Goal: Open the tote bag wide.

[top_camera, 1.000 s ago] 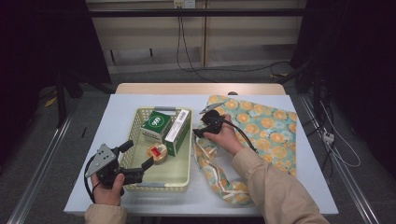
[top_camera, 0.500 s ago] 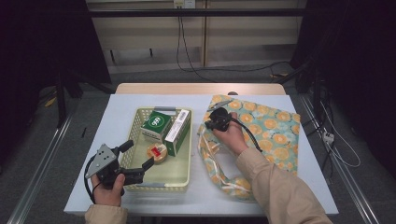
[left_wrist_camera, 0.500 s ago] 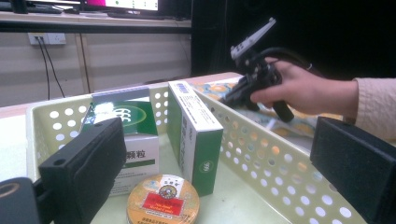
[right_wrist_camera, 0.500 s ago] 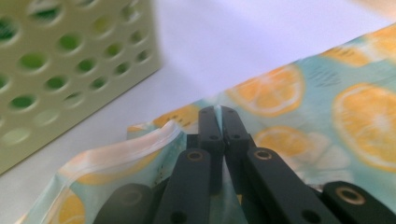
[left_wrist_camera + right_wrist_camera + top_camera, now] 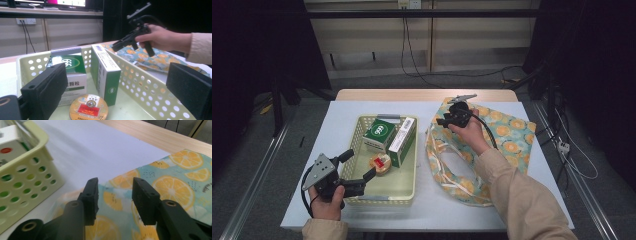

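My right gripper [image 5: 440,121] hovers over the far left corner of the orange-print cloth bag [image 5: 507,135]. Its jaws have just been opening; the right gripper [image 5: 115,192] is open with nothing between the pads, and the bag [image 5: 175,185] lies below. My left gripper [image 5: 359,164] is open at the near left corner of the pale yellow basket [image 5: 387,192]. In the left gripper view the left gripper [image 5: 118,83] faces a round tin [image 5: 88,108], a tall white-and-green box [image 5: 107,72] and a green box [image 5: 72,72]. Beyond them the right gripper [image 5: 117,46] hangs above the bag [image 5: 150,56].
The basket [image 5: 32,165] stands left of the bag on a white table [image 5: 432,210]. White cord handles [image 5: 447,165] lie in loops at the bag's mouth. Cables run over the floor behind the table, and a metal rail flanks each side.
The right hand has risen and drawn back from the basket's right side toward the bag's far corner, and its jaws now stand apart. The left gripper has kept still.
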A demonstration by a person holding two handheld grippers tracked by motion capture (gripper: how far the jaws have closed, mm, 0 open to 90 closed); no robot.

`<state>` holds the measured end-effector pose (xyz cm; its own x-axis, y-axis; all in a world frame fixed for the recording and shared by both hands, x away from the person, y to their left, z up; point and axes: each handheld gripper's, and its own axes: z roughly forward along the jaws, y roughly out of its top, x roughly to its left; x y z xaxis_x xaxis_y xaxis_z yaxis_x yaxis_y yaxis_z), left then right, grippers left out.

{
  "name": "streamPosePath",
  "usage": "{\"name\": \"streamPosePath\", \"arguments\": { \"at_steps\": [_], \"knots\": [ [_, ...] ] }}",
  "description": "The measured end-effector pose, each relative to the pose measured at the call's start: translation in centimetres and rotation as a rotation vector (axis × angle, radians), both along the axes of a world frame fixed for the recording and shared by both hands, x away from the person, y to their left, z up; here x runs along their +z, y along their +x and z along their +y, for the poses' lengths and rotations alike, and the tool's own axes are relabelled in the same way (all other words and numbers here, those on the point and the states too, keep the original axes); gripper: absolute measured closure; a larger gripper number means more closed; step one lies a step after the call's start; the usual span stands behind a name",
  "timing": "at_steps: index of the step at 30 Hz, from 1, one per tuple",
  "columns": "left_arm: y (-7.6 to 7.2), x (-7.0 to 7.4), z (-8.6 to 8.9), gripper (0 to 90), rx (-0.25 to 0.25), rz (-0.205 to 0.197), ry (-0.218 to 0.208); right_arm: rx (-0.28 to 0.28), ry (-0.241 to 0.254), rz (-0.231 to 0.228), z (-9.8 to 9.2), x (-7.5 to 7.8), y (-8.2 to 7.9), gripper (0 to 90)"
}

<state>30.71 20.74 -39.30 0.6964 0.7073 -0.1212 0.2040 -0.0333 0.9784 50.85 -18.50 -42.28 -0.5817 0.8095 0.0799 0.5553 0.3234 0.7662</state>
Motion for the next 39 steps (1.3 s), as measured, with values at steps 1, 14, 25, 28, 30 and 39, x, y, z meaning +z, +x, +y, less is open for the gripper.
{"name": "streamPosePath", "arguments": {
  "at_steps": [1, 14, 25, 28, 30, 39],
  "knots": [
    [0.0, 0.0, 0.0, 3.4, -0.001, 0.000, 0.006, 0.007, -0.001, 0.005, -0.1, 0.2, -0.6, 53.1],
    [-0.1, -0.1, -0.4, 3.4, -0.008, 0.006, 0.022, 0.262, 0.020, 0.092, 1.6, 0.1, -12.6, 37.0],
    [-0.1, -0.3, -0.5, 3.4, -0.007, 0.013, 0.024, 0.262, -0.106, 0.081, 2.3, -3.0, -14.8, 69.2],
    [-0.1, -0.4, -0.4, 3.4, -0.005, 0.013, 0.022, 0.251, -0.065, 0.105, 1.5, -2.9, -14.2, 81.7],
    [-0.1, -0.3, -0.3, 3.4, -0.005, 0.012, 0.025, 0.246, -0.029, 0.115, 1.0, -2.7, -14.0, 84.1],
    [-0.2, -0.2, -0.5, 3.4, -0.005, 0.010, 0.022, 0.325, 0.132, 0.069, -0.2, 3.5, -16.3, 85.5]
  ]
}}
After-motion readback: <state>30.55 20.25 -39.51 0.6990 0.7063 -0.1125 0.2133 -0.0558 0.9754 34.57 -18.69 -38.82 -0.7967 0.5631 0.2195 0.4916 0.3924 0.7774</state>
